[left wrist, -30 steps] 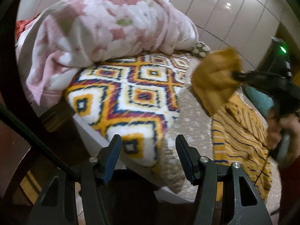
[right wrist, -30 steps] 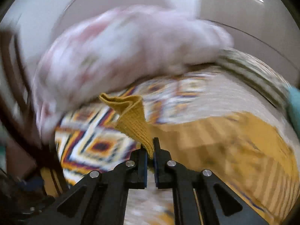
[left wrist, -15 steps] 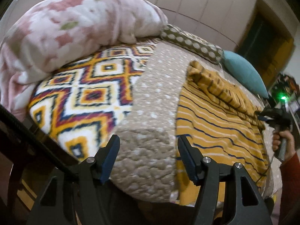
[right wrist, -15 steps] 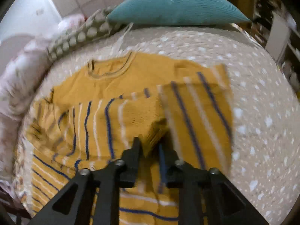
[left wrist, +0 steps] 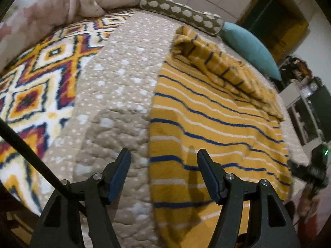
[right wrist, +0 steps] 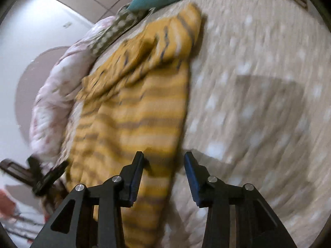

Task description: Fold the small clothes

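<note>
A small mustard-yellow sweater with blue and white stripes [left wrist: 215,124] lies flat on the beige dotted quilt [left wrist: 122,78]. Its sleeves are folded in across the top [left wrist: 219,62]. My left gripper [left wrist: 163,175] is open and empty, low over the sweater's near left hem edge. My right gripper [right wrist: 163,175] is open and empty over the sweater's near right hem edge [right wrist: 165,165]; the right wrist view is blurred. The sweater also shows there [right wrist: 132,111]. The right gripper shows at the right edge of the left wrist view [left wrist: 310,171].
A diamond-patterned blanket [left wrist: 37,78] and a pink floral duvet [left wrist: 62,2] lie left. A spotted bolster [left wrist: 180,12] and a teal cushion [left wrist: 250,47] sit at the bed's far end. Shelves stand at the right [left wrist: 310,111].
My right gripper carried the sleeve across the sweater, let it go and opened, then drew back to the hem. My left gripper moved right to the sweater's left hem edge, staying open.
</note>
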`<action>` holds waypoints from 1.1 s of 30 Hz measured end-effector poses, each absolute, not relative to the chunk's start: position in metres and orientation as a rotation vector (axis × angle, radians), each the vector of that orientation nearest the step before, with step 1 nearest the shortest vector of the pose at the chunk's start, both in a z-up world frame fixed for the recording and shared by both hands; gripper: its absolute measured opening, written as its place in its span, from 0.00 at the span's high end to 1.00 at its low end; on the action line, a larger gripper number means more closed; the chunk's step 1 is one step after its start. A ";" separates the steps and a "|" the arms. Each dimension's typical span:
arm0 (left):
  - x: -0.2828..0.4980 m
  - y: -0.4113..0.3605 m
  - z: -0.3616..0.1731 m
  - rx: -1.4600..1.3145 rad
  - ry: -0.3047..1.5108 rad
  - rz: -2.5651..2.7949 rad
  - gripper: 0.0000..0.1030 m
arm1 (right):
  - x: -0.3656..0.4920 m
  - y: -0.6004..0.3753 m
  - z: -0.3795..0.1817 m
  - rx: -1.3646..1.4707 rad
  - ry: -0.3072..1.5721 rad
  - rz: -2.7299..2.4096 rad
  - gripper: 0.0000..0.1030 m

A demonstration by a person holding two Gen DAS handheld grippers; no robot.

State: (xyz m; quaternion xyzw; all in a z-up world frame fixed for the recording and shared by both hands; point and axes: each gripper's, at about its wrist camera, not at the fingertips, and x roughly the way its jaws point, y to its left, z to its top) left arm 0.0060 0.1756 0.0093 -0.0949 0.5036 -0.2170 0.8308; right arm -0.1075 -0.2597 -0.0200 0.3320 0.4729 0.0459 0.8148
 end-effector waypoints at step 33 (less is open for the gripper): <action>-0.137 0.181 0.073 -0.196 0.986 -0.489 0.93 | -0.230 -0.187 0.003 0.694 0.997 0.374 0.93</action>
